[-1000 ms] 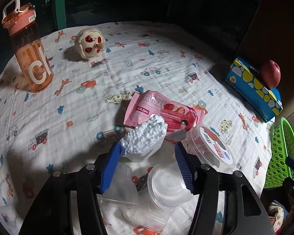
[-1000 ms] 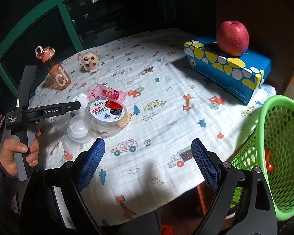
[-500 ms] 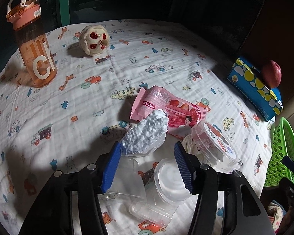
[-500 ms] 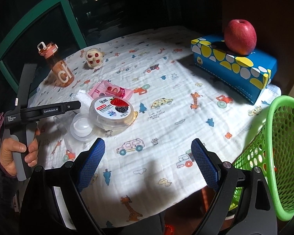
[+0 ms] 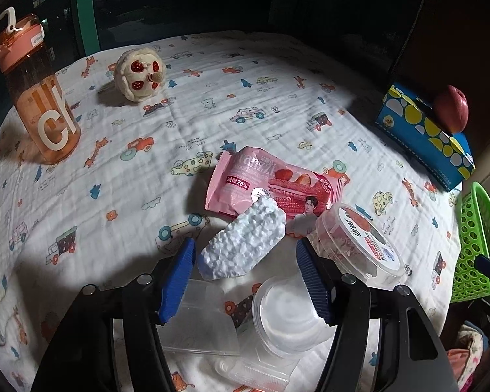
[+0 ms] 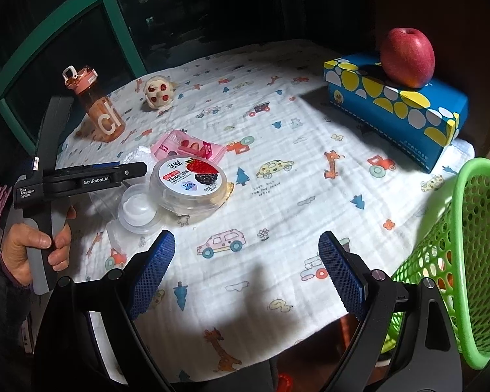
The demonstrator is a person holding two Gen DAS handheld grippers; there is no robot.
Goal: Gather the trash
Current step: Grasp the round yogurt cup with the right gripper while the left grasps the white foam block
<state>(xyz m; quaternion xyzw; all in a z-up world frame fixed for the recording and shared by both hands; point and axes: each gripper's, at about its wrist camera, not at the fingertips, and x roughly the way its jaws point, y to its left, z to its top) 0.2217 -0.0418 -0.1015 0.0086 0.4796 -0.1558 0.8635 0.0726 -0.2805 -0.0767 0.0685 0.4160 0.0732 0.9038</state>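
Dark window glass behind; round table [image 5: 212, 124] under a white cloth printed with cars, lit from the front. Left gripper [image 5: 245, 264]: jaws opening, white foam chunk [image 5: 245, 245] between them, pads not visibly pressing it; chunk lies on the cloth with its far tip over the pink wrapper [image 5: 271, 186]. Just right of the right pad, yogurt tub [image 5: 359, 245]; below the jaws, a clear lid [image 5: 287, 313] and clear packaging [image 5: 199, 320]. Right gripper [image 6: 246, 268]: jaws wide, nothing between them, hovering over bare cloth near the front edge. Progress, judged: early. All five trash pieces sit clustered on the table; the green basket [image 6: 467, 245] at the right rim shows something orange through its mesh, cannot tell what. Foam is the likely piece in hand, not yet secured. Not trash by my reading: bottle [image 5: 32, 91] and plush toy [image 5: 140, 75] far left, tissue box [image 6: 392, 104] with apple [image 6: 406, 57] far right. Room: wide bare cloth between the cluster and the basket, so a carry rightward looks unobstructed. Table edge drops off close under the right gripper; basket rim stands higher than the cloth, so a load needs lift before release. Left hand [image 6: 36, 248] grips its handle at the left edge.
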